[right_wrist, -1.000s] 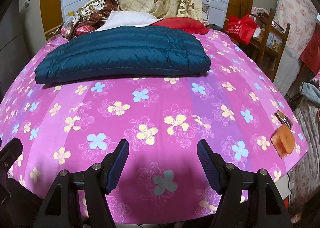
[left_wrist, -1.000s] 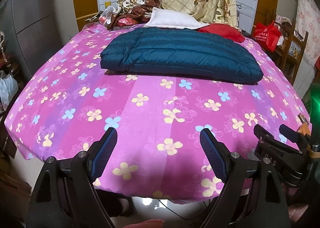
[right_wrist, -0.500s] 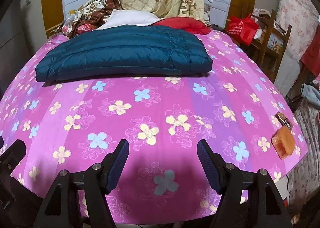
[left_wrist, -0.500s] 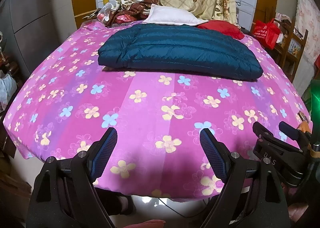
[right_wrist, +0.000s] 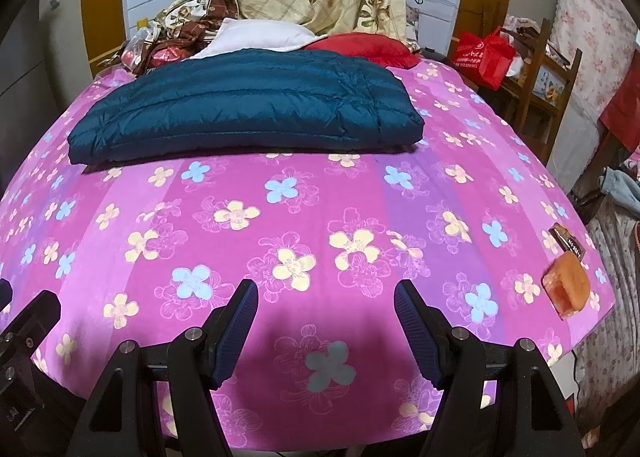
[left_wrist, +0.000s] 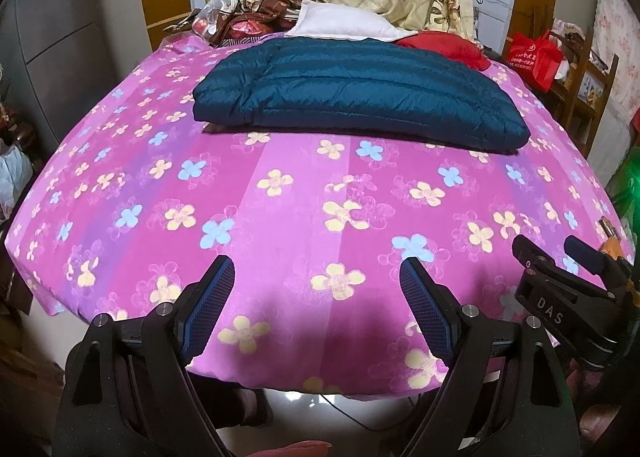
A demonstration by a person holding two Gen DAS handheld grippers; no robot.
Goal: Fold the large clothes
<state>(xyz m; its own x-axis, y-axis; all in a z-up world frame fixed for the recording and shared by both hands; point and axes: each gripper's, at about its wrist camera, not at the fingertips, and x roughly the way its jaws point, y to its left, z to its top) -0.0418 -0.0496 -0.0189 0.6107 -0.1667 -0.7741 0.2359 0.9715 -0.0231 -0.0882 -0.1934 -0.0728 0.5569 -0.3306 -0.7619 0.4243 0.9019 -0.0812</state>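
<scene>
A dark teal quilted down jacket [left_wrist: 360,97] lies folded into a long flat rectangle across the far half of the bed; it also shows in the right wrist view [right_wrist: 244,113]. My left gripper [left_wrist: 316,277] is open and empty above the near edge of the bed, well short of the jacket. My right gripper [right_wrist: 324,297] is open and empty, also over the near edge. The right gripper's body [left_wrist: 568,289] shows at the right of the left wrist view.
The bed has a pink flowered sheet [right_wrist: 320,217]. A white pillow [right_wrist: 252,37], a red cushion [right_wrist: 360,45] and piled bedding lie behind the jacket. An orange packet [right_wrist: 568,289] lies at the bed's right corner. A wooden chair with a red bag [right_wrist: 484,53] stands at right.
Both grippers have risen and tilted a little, so the jacket and bed sit slightly lower in both views. Both stay open. The jacket has not moved.
</scene>
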